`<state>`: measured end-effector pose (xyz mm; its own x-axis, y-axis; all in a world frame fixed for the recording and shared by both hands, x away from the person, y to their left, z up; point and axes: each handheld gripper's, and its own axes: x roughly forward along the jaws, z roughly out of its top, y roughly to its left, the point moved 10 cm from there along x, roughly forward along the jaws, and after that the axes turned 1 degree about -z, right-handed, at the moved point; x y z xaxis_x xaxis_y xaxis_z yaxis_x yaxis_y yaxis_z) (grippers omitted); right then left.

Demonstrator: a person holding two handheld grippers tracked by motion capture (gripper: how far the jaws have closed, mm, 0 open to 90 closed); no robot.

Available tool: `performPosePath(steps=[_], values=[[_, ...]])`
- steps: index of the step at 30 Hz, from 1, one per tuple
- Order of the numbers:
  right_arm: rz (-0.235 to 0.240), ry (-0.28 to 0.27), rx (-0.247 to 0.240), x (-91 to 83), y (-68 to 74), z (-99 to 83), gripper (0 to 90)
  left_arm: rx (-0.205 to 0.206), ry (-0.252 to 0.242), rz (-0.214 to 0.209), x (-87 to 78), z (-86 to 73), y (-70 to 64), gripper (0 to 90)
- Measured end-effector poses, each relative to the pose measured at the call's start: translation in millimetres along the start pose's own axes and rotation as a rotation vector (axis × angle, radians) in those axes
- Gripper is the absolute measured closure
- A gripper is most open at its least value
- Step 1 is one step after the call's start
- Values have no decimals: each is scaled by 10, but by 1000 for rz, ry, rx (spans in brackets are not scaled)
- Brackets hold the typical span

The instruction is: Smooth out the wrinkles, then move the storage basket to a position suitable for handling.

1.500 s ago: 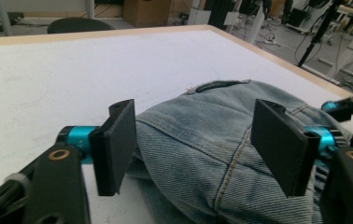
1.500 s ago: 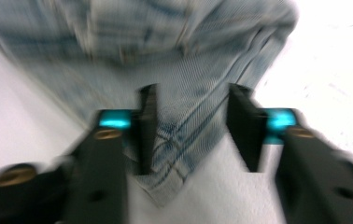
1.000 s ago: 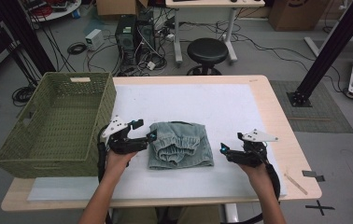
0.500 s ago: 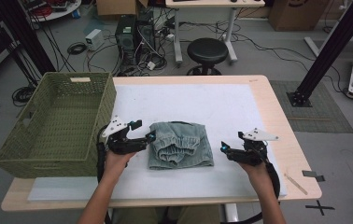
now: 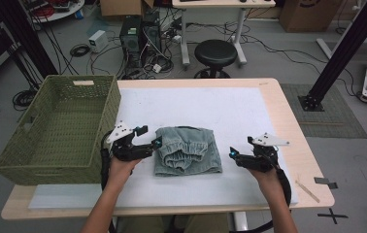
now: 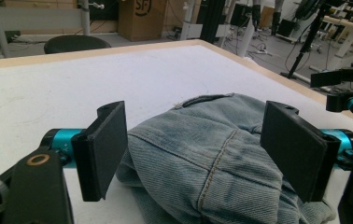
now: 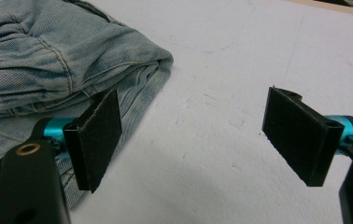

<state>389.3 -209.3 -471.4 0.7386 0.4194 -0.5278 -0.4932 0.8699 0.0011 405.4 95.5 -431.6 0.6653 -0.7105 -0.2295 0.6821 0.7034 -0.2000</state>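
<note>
Left hand-held gripper [image 5: 156,142] has edged onto the folded jeans [image 5: 187,151], jaws wide, gripping nothing.

jeans [image 5: 187,150]: faded blue denim | basket [image 5: 58,127]: olive green weave | fingers [image 6: 103,148]: black

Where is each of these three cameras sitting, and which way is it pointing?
High view: fixed above the person's side, looking forward and down on the table; both forearms, left gripper and right gripper enter from below.
Left gripper view: rides the left gripper, looking along its open jaws at the folded jeans.
Right gripper view: rides the right gripper, facing the white mat, jeans at its left.
All three views share the jeans.
</note>
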Motion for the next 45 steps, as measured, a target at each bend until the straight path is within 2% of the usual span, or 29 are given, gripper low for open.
performPosePath(steps=[14, 25, 30, 37, 45], values=[[-2, -5, -8, -23, 10, 6, 204, -3, 3, 2, -14, 2, -16, 232], [-2, -8, -2, -18, 2, 27, 204, 15, 1, 4, -96, 183, -93, 232], [-2, -8, -3, -8, 5, 15, 204, 17, -12, 8, -203, 296, -128, 232], [1, -8, -3, -1, 2, 16, 204, 20, -18, 28, -386, 435, -93, 233], [9, -5, -10, 41, 31, 37, 204, 55, -40, 53, -650, 657, -37, 236]])
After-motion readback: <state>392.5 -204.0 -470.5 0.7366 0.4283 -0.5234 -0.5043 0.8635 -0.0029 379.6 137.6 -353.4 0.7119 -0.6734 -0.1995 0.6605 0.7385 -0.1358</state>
